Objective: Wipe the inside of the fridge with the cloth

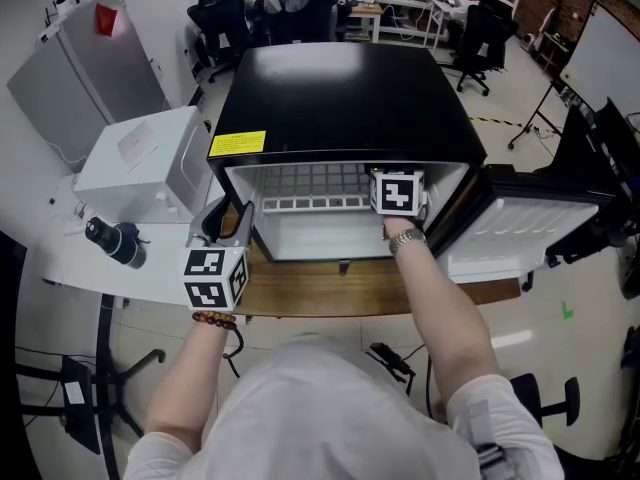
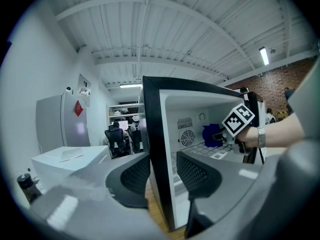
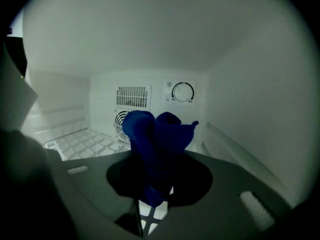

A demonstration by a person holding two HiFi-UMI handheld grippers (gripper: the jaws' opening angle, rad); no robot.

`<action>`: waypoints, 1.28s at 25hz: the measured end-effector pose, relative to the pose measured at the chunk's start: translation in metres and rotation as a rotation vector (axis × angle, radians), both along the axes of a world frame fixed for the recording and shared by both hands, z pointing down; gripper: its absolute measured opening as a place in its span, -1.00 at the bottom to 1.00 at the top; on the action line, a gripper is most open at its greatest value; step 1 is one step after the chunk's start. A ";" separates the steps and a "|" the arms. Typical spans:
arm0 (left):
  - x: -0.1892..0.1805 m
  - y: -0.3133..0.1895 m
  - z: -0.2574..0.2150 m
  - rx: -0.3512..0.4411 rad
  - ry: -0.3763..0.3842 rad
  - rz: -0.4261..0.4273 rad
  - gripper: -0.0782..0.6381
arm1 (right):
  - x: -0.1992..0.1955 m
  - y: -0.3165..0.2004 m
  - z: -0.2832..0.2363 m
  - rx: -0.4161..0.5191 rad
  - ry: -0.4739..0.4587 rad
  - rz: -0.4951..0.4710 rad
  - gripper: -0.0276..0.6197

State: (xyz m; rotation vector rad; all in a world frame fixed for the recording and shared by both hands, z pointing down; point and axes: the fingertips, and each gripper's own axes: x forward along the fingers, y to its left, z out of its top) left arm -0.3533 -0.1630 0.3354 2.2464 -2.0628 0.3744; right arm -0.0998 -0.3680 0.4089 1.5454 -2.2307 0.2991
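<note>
Grippers work an open fridge. Nearest, the left gripper has its jaws half apart, clamped across the fridge's left wall. Deeper inside, the right gripper pinches the blue cloth, which bunches upright ahead of its jaws toward the back wall. Whether the cloth touches any surface is unclear.

Head view looking evenly bright, soft glare sitting on the black fridge top at 12 o'clock. Left gripper view bending at edges, ceiling lamp glowing at 2 o'clock, foreground blurring. Right gripper view running dim, grey, corners blackening.
</note>
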 end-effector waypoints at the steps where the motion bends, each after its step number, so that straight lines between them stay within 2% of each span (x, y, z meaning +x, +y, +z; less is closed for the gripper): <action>1: 0.000 0.000 0.000 0.000 0.001 -0.001 -0.33 | 0.003 -0.001 0.000 0.001 0.002 0.008 -0.62; 9: 0.000 0.000 0.000 -0.001 0.003 -0.005 -0.33 | 0.018 -0.001 0.001 -0.003 0.001 0.057 -0.62; 13: 0.000 0.000 0.000 0.003 0.007 -0.002 -0.33 | 0.005 0.005 -0.020 0.071 -0.046 0.017 -0.62; 15: 0.000 0.000 -0.001 0.006 0.010 0.000 -0.33 | -0.013 0.013 -0.041 0.136 -0.077 -0.032 -0.62; 17: 0.001 0.000 -0.001 0.007 0.012 0.003 -0.33 | -0.037 0.026 -0.054 0.162 -0.113 -0.089 -0.62; 23: 0.005 0.001 -0.001 0.008 0.015 0.014 -0.33 | -0.125 0.081 -0.070 0.161 -0.218 -0.295 -0.62; 28: 0.003 0.001 -0.002 0.012 0.016 0.026 -0.33 | -0.185 0.115 -0.057 0.131 -0.217 -0.411 -0.62; 32: 0.003 0.002 -0.002 0.016 0.016 0.035 -0.34 | -0.208 0.127 -0.031 0.090 -0.181 -0.448 -0.62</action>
